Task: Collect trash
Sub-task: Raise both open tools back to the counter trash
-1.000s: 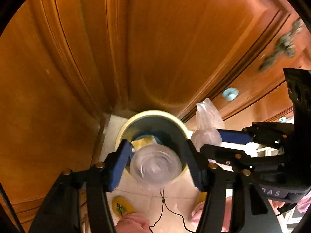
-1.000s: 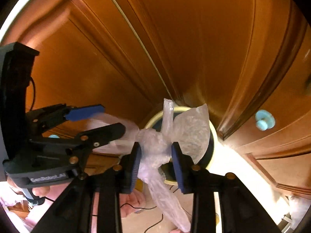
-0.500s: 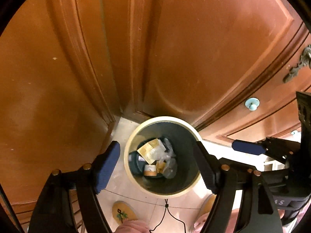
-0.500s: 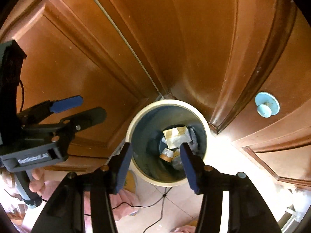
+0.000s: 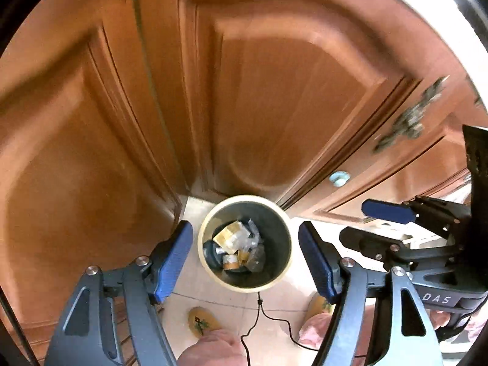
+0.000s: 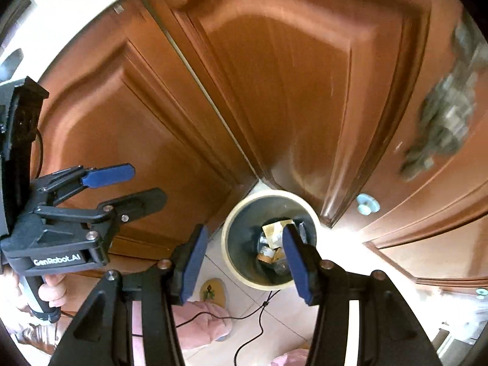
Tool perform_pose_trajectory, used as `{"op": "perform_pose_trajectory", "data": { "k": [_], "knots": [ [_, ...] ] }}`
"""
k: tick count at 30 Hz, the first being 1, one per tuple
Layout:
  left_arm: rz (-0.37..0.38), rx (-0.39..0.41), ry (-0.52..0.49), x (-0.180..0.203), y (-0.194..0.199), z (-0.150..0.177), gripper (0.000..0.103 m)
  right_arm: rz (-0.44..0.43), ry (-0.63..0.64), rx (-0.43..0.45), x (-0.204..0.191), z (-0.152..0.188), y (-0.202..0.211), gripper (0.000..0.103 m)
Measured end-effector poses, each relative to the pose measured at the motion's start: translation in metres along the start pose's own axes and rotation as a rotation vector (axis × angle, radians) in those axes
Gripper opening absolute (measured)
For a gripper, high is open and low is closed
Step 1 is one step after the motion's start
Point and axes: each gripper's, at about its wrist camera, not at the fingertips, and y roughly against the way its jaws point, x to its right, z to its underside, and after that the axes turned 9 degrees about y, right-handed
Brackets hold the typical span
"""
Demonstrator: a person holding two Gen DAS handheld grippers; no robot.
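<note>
Brown panelled cabinet doors frame a cream-rimmed bin on the tiled floor, trash inside it. Both the left hand-held gripper and the right hand-held gripper hang released and empty above, so this drop looks done; next comes finding more litter. Bodies read "GenRobot.AI" and "DAS".

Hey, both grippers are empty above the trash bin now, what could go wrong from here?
The black cable trails across the floor beside the bin, right by the person's slippered feet, so a step might snag it or tip the bin. The left gripper and right gripper hang close together near the wooden doors and might knock.
</note>
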Motion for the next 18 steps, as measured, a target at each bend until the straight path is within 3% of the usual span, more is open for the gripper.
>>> {"op": "perform_pose_trajectory", "data": {
  "k": [6, 13, 18],
  "knots": [
    [0.004, 0.052, -0.017, 0.030, 0.077, -0.033, 0.070, 0.012, -0.002, 0.032, -0.013, -0.029, 0.066, 0.052],
    [0.002, 0.122, -0.075, 0.067, 0.159, -0.081, 0.071, 0.052, 0.011, 0.128, -0.028, -0.079, 0.165, 0.052],
    [0.013, 0.183, -0.103, 0.088, 0.209, -0.125, 0.080, 0.096, 0.017, 0.190, -0.029, -0.112, 0.219, 0.052]
  ]
}}
